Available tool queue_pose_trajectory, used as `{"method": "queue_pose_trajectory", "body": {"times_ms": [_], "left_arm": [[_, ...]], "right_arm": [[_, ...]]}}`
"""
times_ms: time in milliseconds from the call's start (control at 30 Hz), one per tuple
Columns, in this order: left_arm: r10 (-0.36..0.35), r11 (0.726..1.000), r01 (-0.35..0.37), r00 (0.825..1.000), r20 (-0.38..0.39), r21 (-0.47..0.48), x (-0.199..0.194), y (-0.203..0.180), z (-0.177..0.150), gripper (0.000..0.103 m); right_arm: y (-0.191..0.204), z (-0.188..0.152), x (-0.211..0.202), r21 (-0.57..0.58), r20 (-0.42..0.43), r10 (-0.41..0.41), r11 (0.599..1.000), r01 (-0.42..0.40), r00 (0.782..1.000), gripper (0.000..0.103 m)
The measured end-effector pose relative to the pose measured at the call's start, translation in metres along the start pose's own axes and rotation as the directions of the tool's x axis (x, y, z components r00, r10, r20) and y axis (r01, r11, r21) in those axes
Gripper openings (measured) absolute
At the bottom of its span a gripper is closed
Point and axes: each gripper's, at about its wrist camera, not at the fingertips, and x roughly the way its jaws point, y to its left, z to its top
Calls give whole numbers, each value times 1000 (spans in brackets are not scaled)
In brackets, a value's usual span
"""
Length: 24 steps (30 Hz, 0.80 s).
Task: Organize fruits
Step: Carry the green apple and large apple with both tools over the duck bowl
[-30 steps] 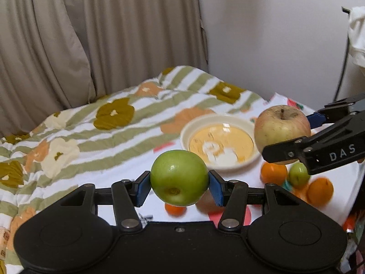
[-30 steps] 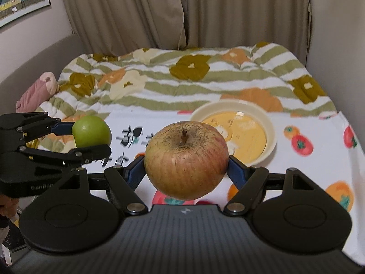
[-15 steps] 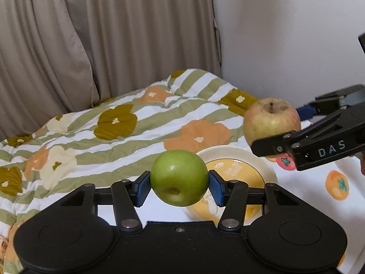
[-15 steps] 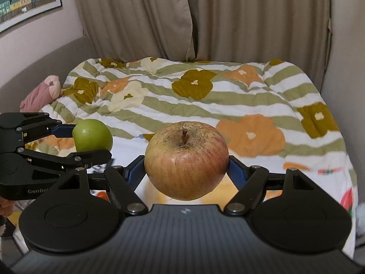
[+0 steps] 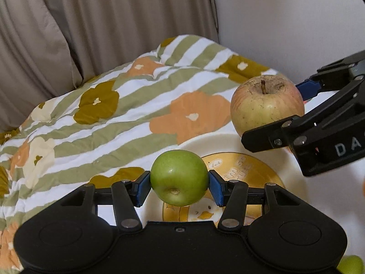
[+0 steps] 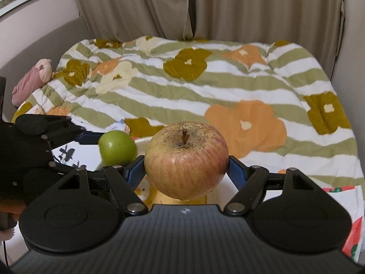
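I am in the carrying step, with a fruit in each tool. My left gripper (image 5: 179, 186) is clamped on the green apple (image 5: 179, 177), blue pads pressed to both its sides, and my right gripper (image 6: 186, 171) is clamped the same way on the big red-yellow apple (image 6: 186, 159), stem up. Both fruits hang in the air over the cream plate (image 5: 205, 140) with the yellow duck picture, which sits on the white cloth at the near end of the flowered quilt (image 5: 127, 123).

I judge the next move to be a lowering: bring each apple down onto the plate and part the pads only once the fruit is resting, so it does not drop and roll. The two tools are close. From the right wrist view the green apple sits just beside the red one, so I would set one down first, or keep them to opposite halves of the plate, to avoid knocking fruit or fingers together.

Room is fair ahead and to the left, where the quilt lies open up to the curtain (image 6: 205, 6). The wall (image 5: 285, 22) closes in on the right. The plate's raised rim should hold the apples, but the bedding under it is soft, so I would press gently.
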Motion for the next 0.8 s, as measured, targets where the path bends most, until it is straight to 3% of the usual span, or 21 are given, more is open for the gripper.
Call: {"method": "queue_pose_trajectory", "body": {"times_ms": [233, 467, 533, 567, 600, 800], "left_arm": [[26, 999, -25, 999, -48, 23, 24, -8, 3, 58], [12, 1000, -13, 996, -88, -12, 39, -4, 5, 59], [19, 1000, -19, 998, -61, 0, 34, -5, 6, 78], [25, 1000, -25, 999, -41, 2, 30, -5, 6, 94], [31, 1000, -31, 999, -16, 2, 24, -4, 6, 99], [31, 999, -31, 1000, -4, 10, 3, 0, 3, 99]], "right_arm": [[-9, -4, 10, -6, -10, 21, 1000, -21, 1000, 91], [-10, -4, 13, -1, -17, 27, 1000, -27, 1000, 91], [-10, -4, 13, -3, -17, 25, 1000, -25, 1000, 91], [-9, -5, 12, -5, -17, 23, 1000, -23, 1000, 91], [-9, -5, 12, -6, -17, 22, 1000, -22, 1000, 91], [-7, -6, 12, -9, -22, 24, 1000, -24, 999, 91]]}}
